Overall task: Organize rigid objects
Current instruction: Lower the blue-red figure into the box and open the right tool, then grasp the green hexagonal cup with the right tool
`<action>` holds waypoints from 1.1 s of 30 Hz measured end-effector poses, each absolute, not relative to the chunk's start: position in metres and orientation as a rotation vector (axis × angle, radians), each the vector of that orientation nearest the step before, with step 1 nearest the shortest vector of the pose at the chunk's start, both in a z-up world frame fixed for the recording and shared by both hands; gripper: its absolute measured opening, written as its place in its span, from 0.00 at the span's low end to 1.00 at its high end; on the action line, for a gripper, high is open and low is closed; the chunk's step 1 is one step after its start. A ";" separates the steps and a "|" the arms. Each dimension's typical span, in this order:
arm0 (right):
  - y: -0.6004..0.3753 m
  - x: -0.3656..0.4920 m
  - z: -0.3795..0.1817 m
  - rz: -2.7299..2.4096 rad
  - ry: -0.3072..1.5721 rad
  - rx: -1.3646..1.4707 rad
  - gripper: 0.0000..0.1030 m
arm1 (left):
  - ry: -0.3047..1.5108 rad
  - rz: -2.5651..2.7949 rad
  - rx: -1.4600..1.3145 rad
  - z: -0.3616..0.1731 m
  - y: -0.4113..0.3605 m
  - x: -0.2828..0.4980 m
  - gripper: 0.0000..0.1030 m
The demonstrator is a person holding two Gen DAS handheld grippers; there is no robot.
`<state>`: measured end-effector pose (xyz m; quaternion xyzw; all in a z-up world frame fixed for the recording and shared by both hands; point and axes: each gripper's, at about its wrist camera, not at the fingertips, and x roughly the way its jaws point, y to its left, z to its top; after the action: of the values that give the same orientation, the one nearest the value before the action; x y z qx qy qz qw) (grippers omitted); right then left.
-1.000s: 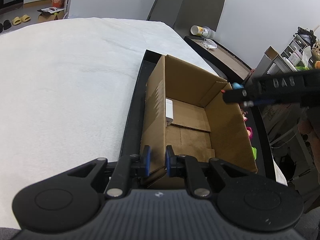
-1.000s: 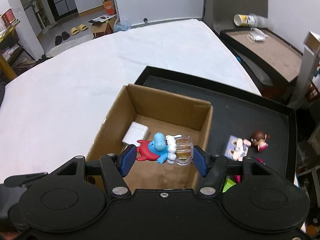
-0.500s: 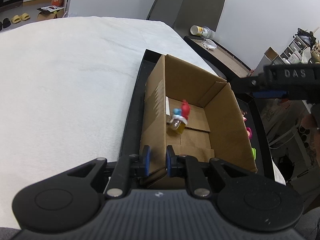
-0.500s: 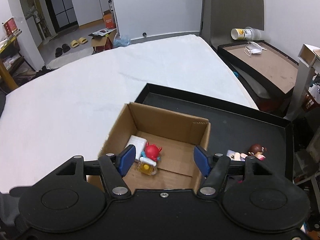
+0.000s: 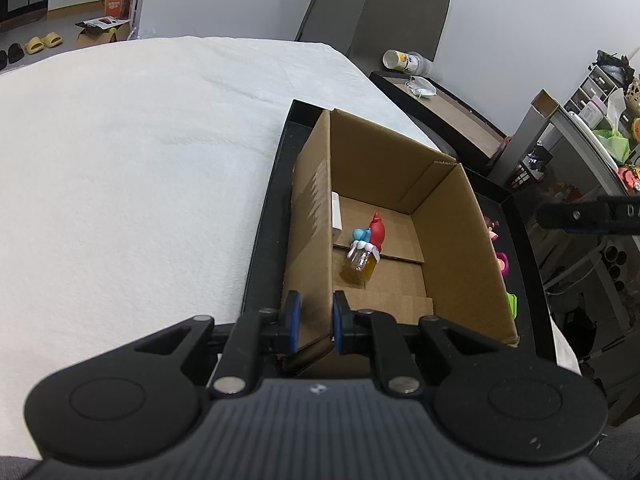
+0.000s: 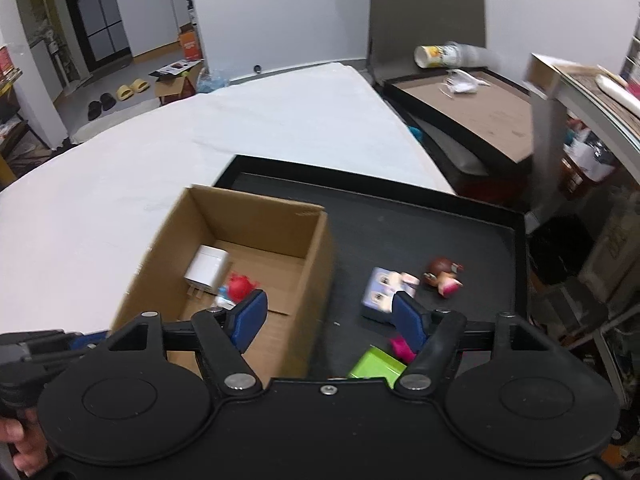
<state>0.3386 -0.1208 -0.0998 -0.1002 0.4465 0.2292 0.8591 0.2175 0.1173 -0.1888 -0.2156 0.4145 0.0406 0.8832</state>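
Observation:
An open cardboard box (image 5: pixel 448 240) (image 6: pixel 256 216) stands in a black tray (image 6: pixel 420 220). Inside lie a white charger (image 6: pixel 208 268) and a red-and-blue figure on a clear amber cube (image 5: pixel 366 250), its red part showing in the right wrist view (image 6: pixel 239 286). My left gripper (image 5: pixel 313 322) is shut on the box's near left wall. My right gripper (image 6: pixel 326 318) is open and empty, above the box's right wall and the tray. On the tray lie a small box-shaped toy (image 6: pixel 380 292), a brown-haired doll (image 6: pixel 444 276), a pink piece (image 6: pixel 400 347) and a green piece (image 6: pixel 376 366).
The tray sits on a white cloth-covered table (image 5: pixel 140 160). A second tray with a brown bottom (image 6: pixel 472 108), a tipped cup (image 6: pixel 436 56) and shelves (image 5: pixel 592 128) stand at the right. A grey chair back (image 6: pixel 424 12) is behind.
My right gripper opened and dropped the red-and-blue figure into the box, then rose and swung right toward the toys on the tray. My left gripper kept its hold on the box wall.

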 end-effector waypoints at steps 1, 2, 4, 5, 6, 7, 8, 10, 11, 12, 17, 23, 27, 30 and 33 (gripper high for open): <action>-0.125 0.339 -0.101 0.476 0.941 -0.205 0.67 | 0.864 0.087 -0.446 -0.189 0.117 0.218 0.14; -0.130 0.339 -0.103 0.471 0.944 -0.198 0.67 | 0.865 0.090 -0.443 -0.188 0.116 0.218 0.14; -0.138 0.340 -0.107 0.462 0.951 -0.182 0.67 | 0.867 0.095 -0.438 -0.188 0.115 0.219 0.14; -0.141 0.340 -0.109 0.457 0.954 -0.176 0.67 | 0.867 0.097 -0.435 -0.188 0.115 0.219 0.14; -0.144 0.340 -0.111 0.452 0.956 -0.172 0.67 | 0.868 0.100 -0.431 -0.188 0.114 0.219 0.14; -0.147 0.339 -0.113 0.450 0.958 -0.168 0.67 | 0.869 0.104 -0.427 -0.188 0.114 0.219 0.14; -0.150 0.339 -0.116 0.448 0.960 -0.162 0.68 | 0.870 0.109 -0.421 -0.187 0.113 0.219 0.14; -0.154 0.338 -0.122 0.439 0.964 -0.148 0.69 | 0.870 0.110 -0.418 -0.187 0.112 0.220 0.14; -0.156 0.339 -0.127 0.432 0.968 -0.134 0.70 | 0.870 0.111 -0.418 -0.187 0.112 0.220 0.14; -0.158 0.339 -0.130 0.423 0.971 -0.120 0.70 | 0.870 0.112 -0.417 -0.187 0.112 0.220 0.14; -0.164 0.341 -0.149 0.407 0.992 -0.059 0.71 | 0.875 0.118 -0.407 -0.187 0.109 0.220 0.14; -0.169 0.344 -0.176 0.370 0.999 -0.055 0.74 | 0.877 0.120 -0.400 -0.186 0.109 0.221 0.14; -0.167 0.348 -0.189 0.346 1.010 -0.062 0.75 | 0.880 0.123 -0.399 -0.187 0.108 0.222 0.14; -0.165 0.353 -0.195 0.339 1.014 -0.068 0.77 | 0.881 0.123 -0.400 -0.188 0.108 0.222 0.14; -0.162 0.356 -0.201 0.342 1.024 -0.081 0.77 | 0.880 0.123 -0.398 -0.188 0.108 0.222 0.14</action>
<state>0.3559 -0.1618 -0.2005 -0.0386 0.4875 0.1629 0.8569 0.2224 0.1077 -0.1879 -0.1914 0.4229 0.0590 0.8838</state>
